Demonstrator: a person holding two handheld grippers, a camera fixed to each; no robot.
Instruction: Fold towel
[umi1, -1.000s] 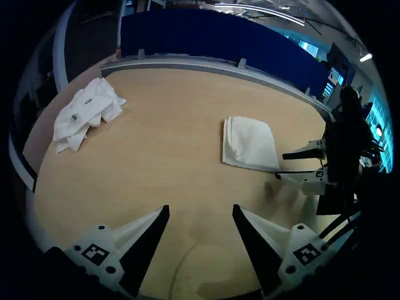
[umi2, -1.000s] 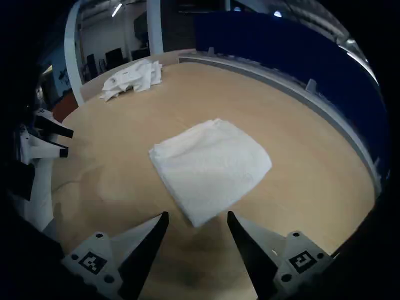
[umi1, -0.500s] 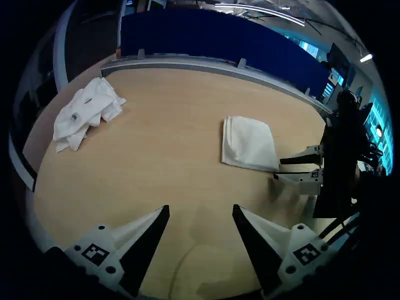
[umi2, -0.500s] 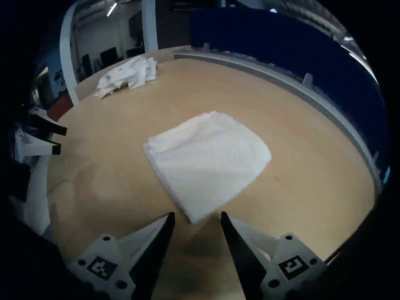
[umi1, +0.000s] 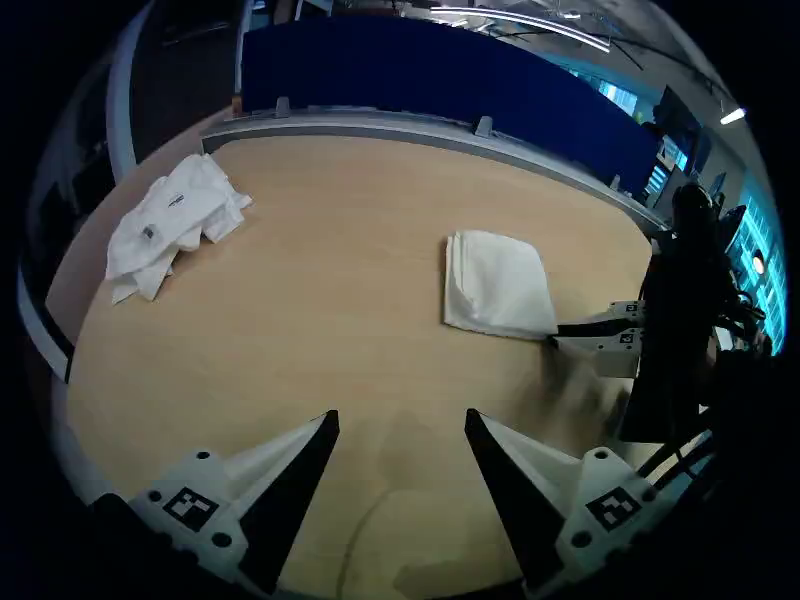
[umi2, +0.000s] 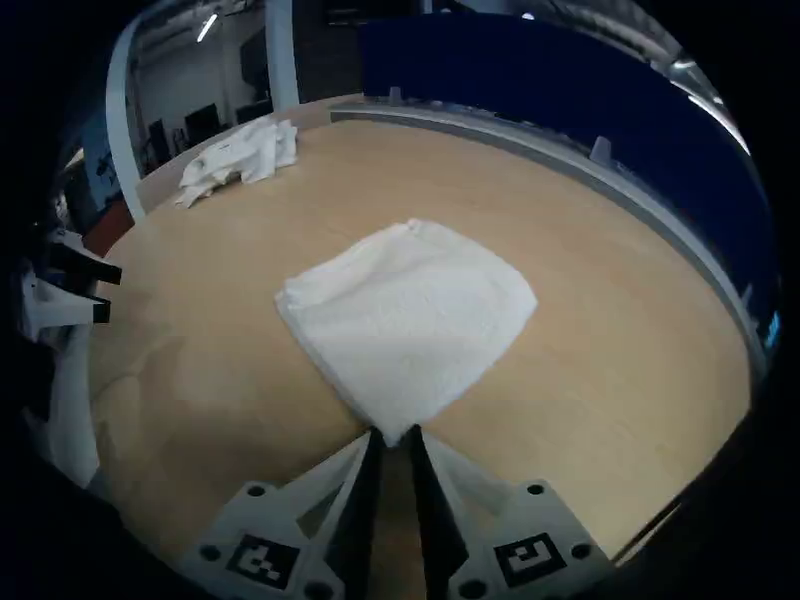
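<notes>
A folded white towel (umi1: 497, 285) (umi2: 405, 315) lies flat on the wooden table (umi1: 330, 300) (umi2: 620, 330). My right gripper (umi2: 392, 438) (umi1: 556, 336) is at the towel's near corner, its fingers pressed together on that corner, low over the table. The left gripper (umi1: 400, 415) (umi2: 113, 292) stands open with nothing between its fingers, well apart from the towel and near the table's edge. A dark-sleeved hand (umi1: 680, 320) holds the right gripper.
A crumpled pile of white cloth (umi1: 170, 225) (umi2: 235, 155) lies at the far side of the table. A blue partition (umi1: 440, 80) (umi2: 560, 90) runs along the table's back edge. Bare wood separates the pile from the towel.
My right gripper moved forward to the towel's near corner and went from open to shut on it. The left gripper stayed still and open.
</notes>
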